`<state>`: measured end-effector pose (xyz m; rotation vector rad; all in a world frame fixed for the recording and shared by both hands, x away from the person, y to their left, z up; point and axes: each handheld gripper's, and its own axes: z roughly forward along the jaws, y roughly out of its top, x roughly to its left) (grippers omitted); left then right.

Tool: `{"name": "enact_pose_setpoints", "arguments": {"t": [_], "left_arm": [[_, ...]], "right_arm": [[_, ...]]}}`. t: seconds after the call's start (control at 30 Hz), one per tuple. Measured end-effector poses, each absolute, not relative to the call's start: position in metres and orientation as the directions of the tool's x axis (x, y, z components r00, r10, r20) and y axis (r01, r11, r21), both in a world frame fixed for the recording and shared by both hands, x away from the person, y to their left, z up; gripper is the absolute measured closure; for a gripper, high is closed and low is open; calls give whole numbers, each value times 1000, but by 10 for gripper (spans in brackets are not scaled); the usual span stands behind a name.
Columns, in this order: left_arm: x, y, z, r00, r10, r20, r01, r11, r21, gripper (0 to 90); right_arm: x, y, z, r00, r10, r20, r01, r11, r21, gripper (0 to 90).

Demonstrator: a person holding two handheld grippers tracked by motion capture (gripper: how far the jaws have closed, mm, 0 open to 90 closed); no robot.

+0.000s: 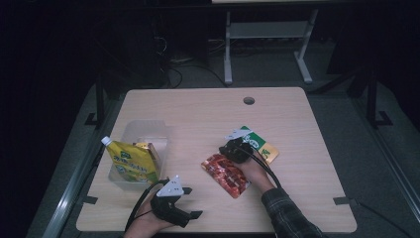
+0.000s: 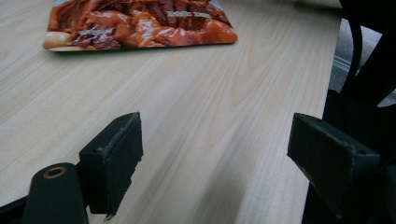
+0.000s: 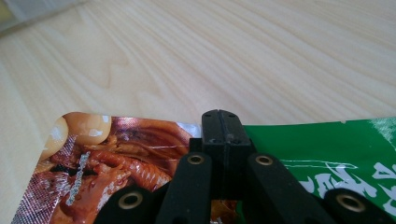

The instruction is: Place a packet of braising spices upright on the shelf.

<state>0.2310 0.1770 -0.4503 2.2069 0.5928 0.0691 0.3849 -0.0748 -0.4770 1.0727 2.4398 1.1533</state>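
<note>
The right gripper (image 3: 221, 122) is fully closed at the centre of the high view, holding nothing, above the red pouch (image 1: 225, 174) and green pack (image 1: 261, 146). The left gripper (image 2: 217, 154) is wide open, empty, lower left.

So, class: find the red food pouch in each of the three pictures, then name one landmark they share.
High view: the red food pouch lies right of centre, below the right gripper.
Left gripper view: red food pouch along the top edge, beyond the open jaws.
Right gripper view: red food pouch at lower left, beside the green pouch.
Shared landmark: the pale wooden table.
</note>
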Motion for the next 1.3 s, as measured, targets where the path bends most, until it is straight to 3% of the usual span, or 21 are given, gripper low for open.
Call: {"name": "enact_pose_setpoints", "arguments": {"t": [0.2, 0.3, 0.63, 0.87, 1.3], "left_arm": [[231, 177, -449, 891, 431, -145, 386, -547, 743, 176], [232, 178, -450, 890, 431, -148, 387, -544, 745, 176], [235, 179, -449, 889, 436, -143, 386, -540, 748, 176], [235, 177, -449, 891, 431, -144, 383, -540, 750, 176], [235, 177, -448, 888, 437, -143, 385, -536, 752, 176]], "right_arm": [[386, -79, -468, -738, 671, 69, 493, 467, 734, 900], [394, -100, -453, -731, 680, 52, 479, 458, 749, 900], [416, -187, -452, -587, 808, 48, 566, 368, 738, 900], [422, -188, -468, -588, 808, 35, 604, 410, 683, 900], [419, -190, -468, -611, 789, 53, 607, 425, 671, 900]]}}
